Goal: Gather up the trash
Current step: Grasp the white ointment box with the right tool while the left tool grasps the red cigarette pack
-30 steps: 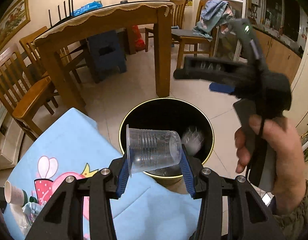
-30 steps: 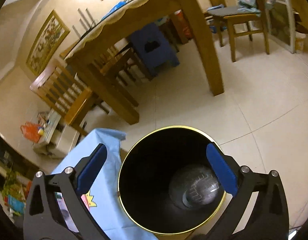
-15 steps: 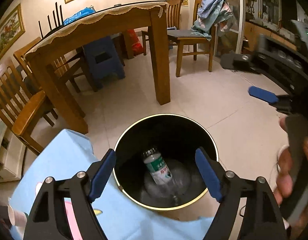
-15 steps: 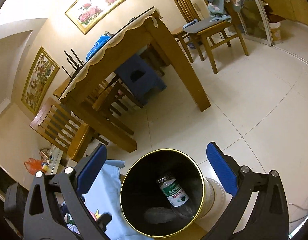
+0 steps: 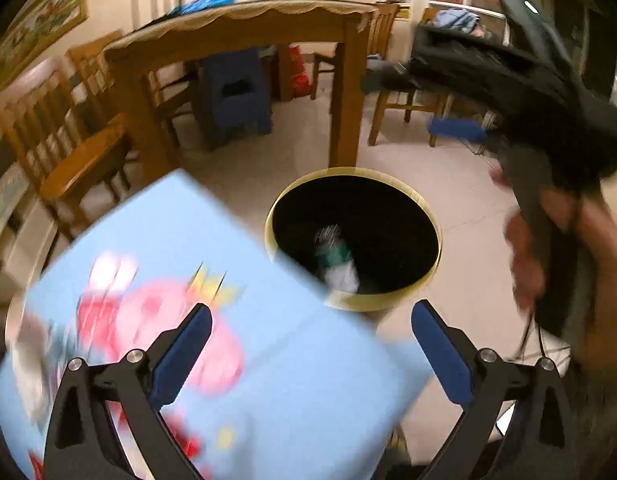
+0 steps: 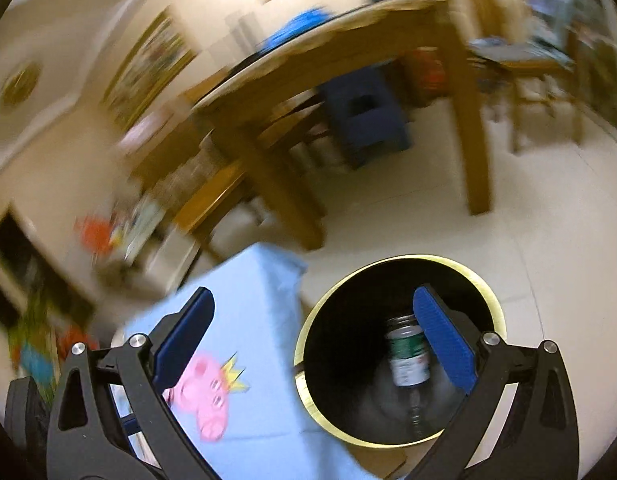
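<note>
A black round bin with a gold rim [image 5: 388, 304] [image 6: 304, 384] stands on the tiled floor beside a low table under a light blue cartoon cloth [image 5: 228, 320] [image 6: 252, 320]. Inside the bin lies a plastic bottle with a green label [image 5: 335, 258] [image 6: 406, 354]. My left gripper [image 5: 310, 356] is open and empty above the cloth's corner, just short of the bin. My right gripper [image 6: 312, 338] is open and empty above the bin's left rim; it also shows at the right of the left wrist view [image 5: 456, 128]. Both views are motion-blurred.
A wooden dining table [image 5: 244, 28] [image 6: 348, 48] with chairs [image 5: 68, 148] and a blue stool [image 5: 236, 96] [image 6: 368, 116] stands beyond the bin. Blurred litter lies at the cloth's left edge [image 5: 32, 360]. A chair with clothes stands at the far right [image 6: 536, 56].
My left gripper opened and the clear cup it held is gone from it. It has since pulled back from over the bin to above the cloth. My right gripper swung around and stayed open.
</note>
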Tool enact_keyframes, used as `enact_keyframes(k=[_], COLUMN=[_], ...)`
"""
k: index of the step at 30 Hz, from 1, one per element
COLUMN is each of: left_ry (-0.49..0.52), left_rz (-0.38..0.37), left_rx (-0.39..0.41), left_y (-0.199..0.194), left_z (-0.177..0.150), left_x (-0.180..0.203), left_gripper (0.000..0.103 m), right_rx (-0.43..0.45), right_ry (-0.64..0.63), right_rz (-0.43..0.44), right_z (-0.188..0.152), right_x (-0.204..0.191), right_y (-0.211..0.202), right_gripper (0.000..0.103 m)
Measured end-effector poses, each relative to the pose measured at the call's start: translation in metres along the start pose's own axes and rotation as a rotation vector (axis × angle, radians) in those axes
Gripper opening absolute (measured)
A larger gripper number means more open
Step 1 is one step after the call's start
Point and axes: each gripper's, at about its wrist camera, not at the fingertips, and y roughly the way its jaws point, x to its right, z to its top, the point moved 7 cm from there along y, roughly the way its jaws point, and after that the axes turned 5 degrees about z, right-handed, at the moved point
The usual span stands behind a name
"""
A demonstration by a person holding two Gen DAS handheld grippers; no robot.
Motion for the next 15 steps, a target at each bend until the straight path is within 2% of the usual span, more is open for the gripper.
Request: enact_keyframes(k=[4,7,9,11,13,15], left_ry=[-0.075,-0.165,-0.24,-0.319,-0.402,-0.472], left_rz=[0.06,0.146,0.23,0.272,0.315,0.347], left_rx=[-0.029,-0.044,-0.05,-0.052,-0.054,-0.043], left_y=[-0.038,-0.07,-0.092,-0.109,-0.124,-0.141], left_z=[-0.068,-0.118,-0.15,-0.172,-0.192,-0.212], left_x=[-0.054,-0.108,-0.155,-0.193,-0.234,-0.268], left_gripper=[0.096,0.096,0.096,0.096,0.096,0.096], right_rx=[-0.099,-0.181,-0.246,-0.296,-0.306,-0.351], right_ry=[-0.179,-0.35,-0.469,-0.643,-0.848,-0.964], right_rz=[0.111,0.265,0.321,0.313,0.244,0.177], right_z=[-0.034,-0.086,-0.126,-0.173,-0.213,-0.241], right_x=[-0.085,-0.176,-0.223,-0.268,-0.299,-0.311], right_y=[0.026,0.035,0.042,0.051,0.057,0.065], right_gripper=[0.099,0.099,0.099,0.097,0.087,0.077])
